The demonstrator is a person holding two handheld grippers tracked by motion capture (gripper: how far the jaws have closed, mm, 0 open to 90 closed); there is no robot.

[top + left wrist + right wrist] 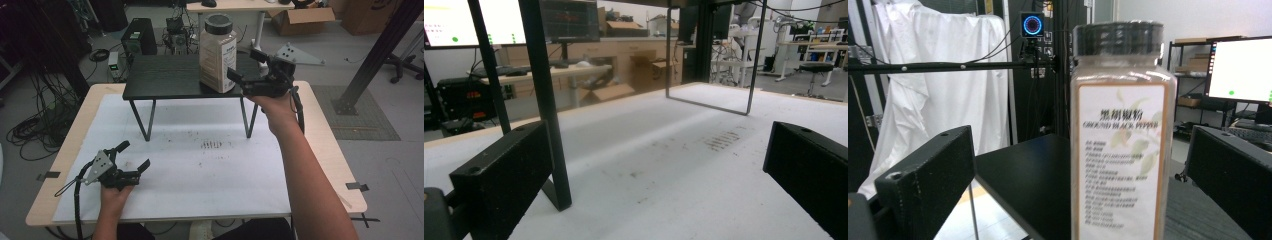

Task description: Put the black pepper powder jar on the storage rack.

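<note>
A tall clear jar of ground black pepper with a black lid stands upright on the right part of a small black raised shelf. My right gripper is open just right of the jar, its jaws spread on either side of the jar's near corner without touching it. In the right gripper view the jar stands between the two spread jaws, label facing me. My left gripper rests open low over the white mat at the front left, with nothing between its jaws.
The shelf's thin black legs stand on the mat ahead of the left gripper. A patch of dark specks marks the mat's middle. Floor cables, a computer case and cardboard boxes lie beyond the table.
</note>
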